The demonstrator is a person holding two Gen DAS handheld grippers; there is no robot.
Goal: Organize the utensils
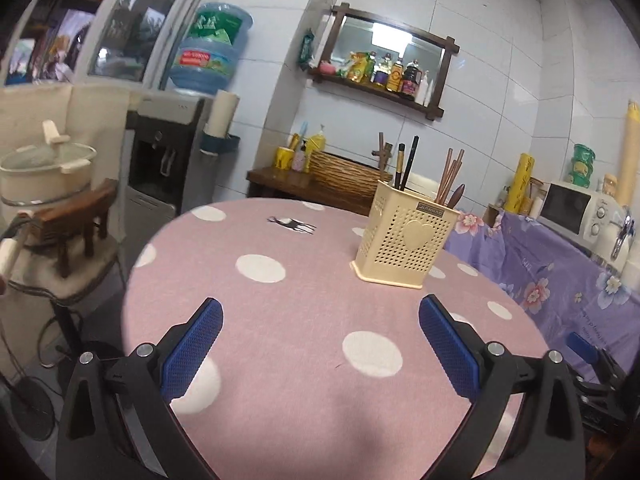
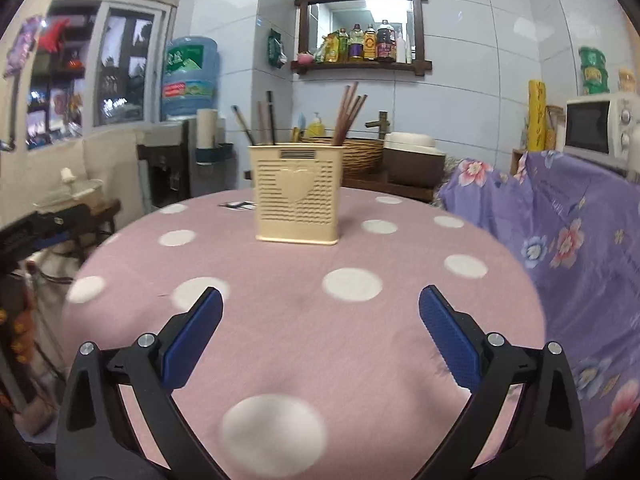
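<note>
Both the left gripper (image 1: 320,344) and right gripper (image 2: 320,340) hover wide open and empty-handed over the tabletop (image 2: 392,344), likely needing next to reach toward the utensil holder (image 2: 297,194).

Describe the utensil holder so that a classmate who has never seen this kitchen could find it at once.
Start at the round table under the pink cloth with white polka dots. On it stands the cream perforated plastic utensil holder, upright, chopsticks and dark utensils poking out. A raised heart on its front marks it out.
</note>
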